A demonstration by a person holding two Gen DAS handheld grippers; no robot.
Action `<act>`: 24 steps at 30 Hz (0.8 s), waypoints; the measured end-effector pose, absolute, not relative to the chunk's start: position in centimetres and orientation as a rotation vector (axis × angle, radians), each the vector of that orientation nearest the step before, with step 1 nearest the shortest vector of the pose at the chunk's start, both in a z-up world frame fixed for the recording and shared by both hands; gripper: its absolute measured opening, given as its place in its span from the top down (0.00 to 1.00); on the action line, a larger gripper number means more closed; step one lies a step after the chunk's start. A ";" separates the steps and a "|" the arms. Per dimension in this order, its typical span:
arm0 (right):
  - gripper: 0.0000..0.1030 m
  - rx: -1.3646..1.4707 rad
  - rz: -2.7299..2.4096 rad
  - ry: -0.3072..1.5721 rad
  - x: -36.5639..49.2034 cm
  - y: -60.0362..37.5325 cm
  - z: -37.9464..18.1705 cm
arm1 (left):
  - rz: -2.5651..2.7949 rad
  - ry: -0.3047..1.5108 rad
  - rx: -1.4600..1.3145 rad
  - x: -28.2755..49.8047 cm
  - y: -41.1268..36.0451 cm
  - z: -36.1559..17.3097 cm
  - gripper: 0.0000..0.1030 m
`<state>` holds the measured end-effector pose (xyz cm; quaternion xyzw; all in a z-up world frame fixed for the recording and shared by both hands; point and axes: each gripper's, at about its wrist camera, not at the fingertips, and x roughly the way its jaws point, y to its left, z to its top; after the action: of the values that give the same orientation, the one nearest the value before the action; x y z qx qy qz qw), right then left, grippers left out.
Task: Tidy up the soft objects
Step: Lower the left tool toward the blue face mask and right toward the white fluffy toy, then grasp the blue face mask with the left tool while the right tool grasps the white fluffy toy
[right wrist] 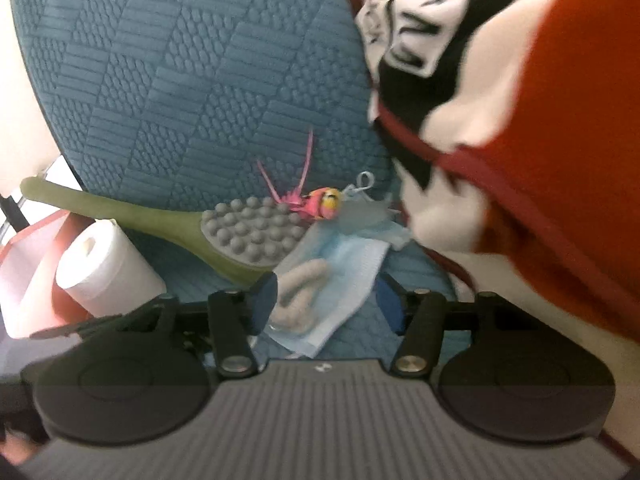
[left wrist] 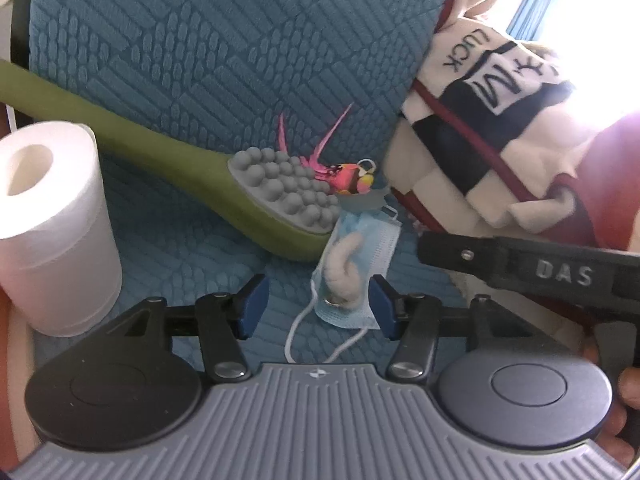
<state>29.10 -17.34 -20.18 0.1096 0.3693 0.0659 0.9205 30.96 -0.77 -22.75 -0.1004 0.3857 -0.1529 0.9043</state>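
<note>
A light blue face mask (left wrist: pixel 378 248) lies on the blue textured cushion (left wrist: pixel 200 60), and a white fuzzy charm (left wrist: pixel 340 268) rests on the mask. My left gripper (left wrist: pixel 317 307) is open just above the cushion, with the near end of the mask and the charm between its blue pads. My right gripper (right wrist: pixel 327 306) is also open, over the same mask (right wrist: pixel 352 276) and charm (right wrist: pixel 300 284), its pads either side of them. One black finger (left wrist: pixel 480 260) of the right gripper reaches in from the right in the left wrist view.
A green massage brush (left wrist: pixel 288 196) with grey nubs lies just beyond the mask, with a pink toy insect (left wrist: pixel 344 178) at its head. A toilet roll (left wrist: pixel 52 220) stands at the left. A plush toy (left wrist: pixel 480 120) in red, black and white crowds the right.
</note>
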 end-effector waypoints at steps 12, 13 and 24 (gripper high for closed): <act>0.63 0.391 0.134 0.903 34.9 -16.8 -23.6 | -0.342 0.867 -0.319 34.0 0.1 -25.2 0.72; 0.63 0.414 0.138 0.918 35.3 -16.9 -24.0 | -0.345 0.872 -0.325 34.0 0.0 -25.4 0.72; 0.63 0.410 0.099 0.997 36.0 -16.4 -25.4 | -0.338 0.898 -0.349 34.9 -0.5 -27.0 0.83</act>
<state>36.00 -16.41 -25.42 0.1950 0.4744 0.0471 0.8571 34.92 -0.54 -26.99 -0.1671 0.4299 -0.1619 0.8724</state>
